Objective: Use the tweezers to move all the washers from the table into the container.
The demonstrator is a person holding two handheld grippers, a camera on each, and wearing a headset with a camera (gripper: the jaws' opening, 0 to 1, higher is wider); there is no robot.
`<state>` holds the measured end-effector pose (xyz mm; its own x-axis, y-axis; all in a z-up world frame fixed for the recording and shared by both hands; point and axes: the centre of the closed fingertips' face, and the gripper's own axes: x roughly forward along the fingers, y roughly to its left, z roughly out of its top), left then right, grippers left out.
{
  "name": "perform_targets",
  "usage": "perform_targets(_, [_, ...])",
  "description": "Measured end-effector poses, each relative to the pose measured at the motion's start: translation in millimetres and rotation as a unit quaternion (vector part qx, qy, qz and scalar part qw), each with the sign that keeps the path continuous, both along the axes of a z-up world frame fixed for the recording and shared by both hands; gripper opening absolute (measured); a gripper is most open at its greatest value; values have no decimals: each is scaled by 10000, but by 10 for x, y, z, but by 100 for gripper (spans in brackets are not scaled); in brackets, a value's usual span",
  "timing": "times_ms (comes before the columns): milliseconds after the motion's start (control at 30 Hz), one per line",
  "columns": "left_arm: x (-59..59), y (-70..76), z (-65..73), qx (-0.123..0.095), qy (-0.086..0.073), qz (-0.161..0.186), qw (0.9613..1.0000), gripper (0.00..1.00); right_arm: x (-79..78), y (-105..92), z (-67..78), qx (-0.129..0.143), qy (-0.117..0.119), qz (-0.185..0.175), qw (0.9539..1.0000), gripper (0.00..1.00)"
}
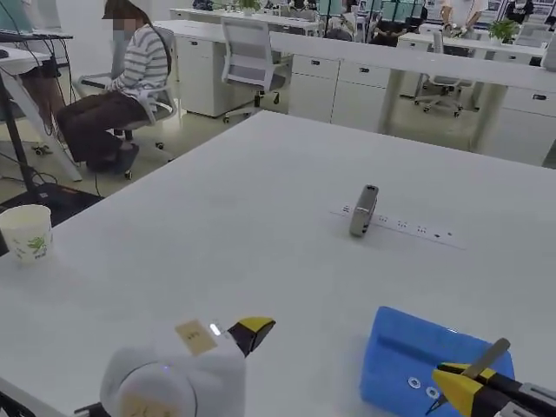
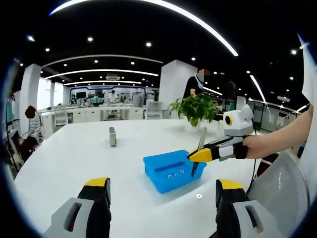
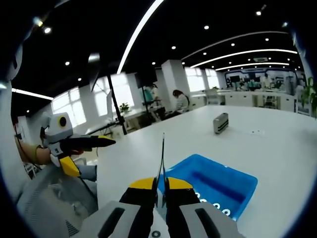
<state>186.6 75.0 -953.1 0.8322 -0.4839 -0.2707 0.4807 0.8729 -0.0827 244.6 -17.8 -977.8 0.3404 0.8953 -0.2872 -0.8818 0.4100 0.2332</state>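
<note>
White surface (image 1: 261, 217) is carrying a blue container (image 1: 391, 334), washers (image 1: 414, 382) lying inside, a stray washer (image 2: 199, 196) resting just beside it. Right tool (image 3: 162, 186) is pinching tweezers (image 3: 162, 153) above the container; left tool (image 2: 163, 184) is hanging, jaws spread wide.

Open tabletop (image 1: 217, 252) around blue container (image 1: 393, 347), metal block (image 1: 363, 210) and power strip (image 1: 421, 229) beyond

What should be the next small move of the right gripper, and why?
Probably carry the tweezers, clamped in the right gripper, from the container to the washer lying on the table beside it; the container already holds several.
</note>
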Motion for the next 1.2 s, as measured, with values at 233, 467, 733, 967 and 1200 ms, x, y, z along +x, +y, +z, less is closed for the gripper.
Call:
perform_targets(233, [-2,2,-5,4,11,-3,10000,89,-76,-35,-185,-45,274,-67,9996,4])
perform_targets(467, [2,15,-4,4,11,22,10000,89,-185,-68,-414,-177,589,-145,9980,4])
perform_targets(733, [5,9,-2,-11,11,16,10000,89,-243,-106,-562,-288,716,-228,9968,4])
perform_targets(967, [0,2,-5,-10,16,4,10000,89,-268,-123,-554,-335,640,-243,9971,4])
perform_targets(1200, [1,7,-6,-29,20,23,10000,89,-320,-129,-572,-462,448,-155,9978,4])
